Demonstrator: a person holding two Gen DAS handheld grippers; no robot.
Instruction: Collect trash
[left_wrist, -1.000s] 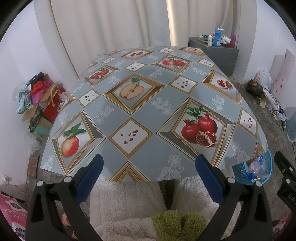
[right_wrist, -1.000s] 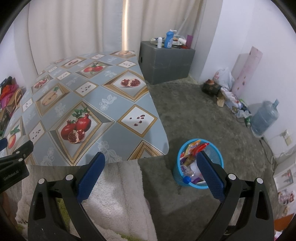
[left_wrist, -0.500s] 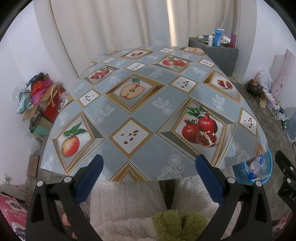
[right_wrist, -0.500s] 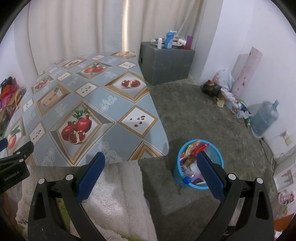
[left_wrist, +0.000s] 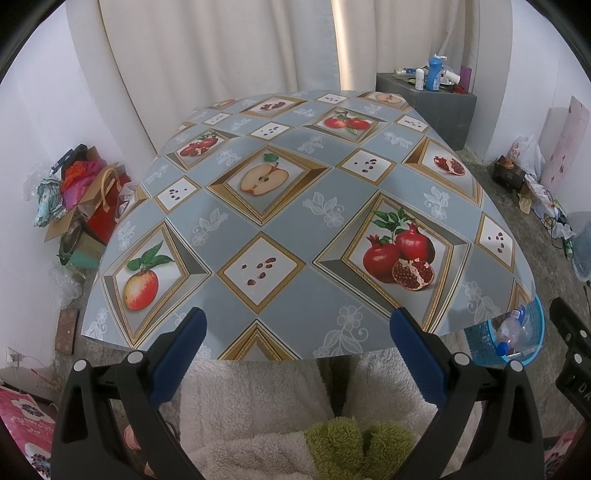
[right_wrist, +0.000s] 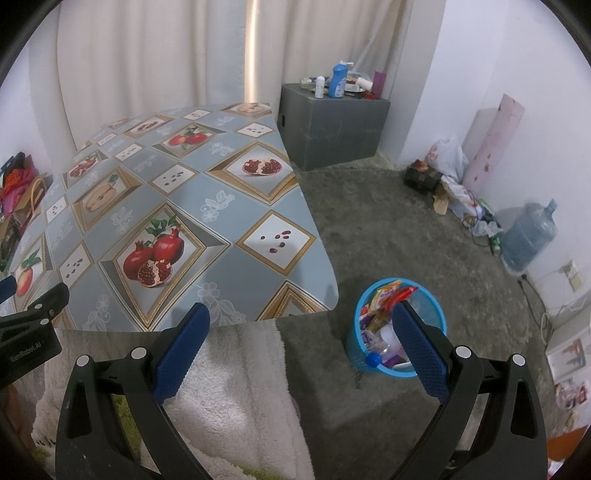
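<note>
Both spread wide and empty, left gripper (left_wrist: 297, 332) and right gripper (right_wrist: 301, 330); light, crushable wrappers and slippery plastic bottle in round blue mesh bin (right_wrist: 369, 363) on floor beside table, probably best pinched at crumpled edges or bottle neck.

Both views are evenly and fairly brightly lit. A warm glowing strip shows through the gap in the cream pleated curtains (left_wrist: 341, 40). The glossy grey fruit-patterned oilcloth surface (left_wrist: 295, 206) carries soft sheen and faint shadows. Fisheye bending curves its edges, dark vignettes fill the corners, and the blue padded fingers (right_wrist: 181, 350) look sharp.
</note>
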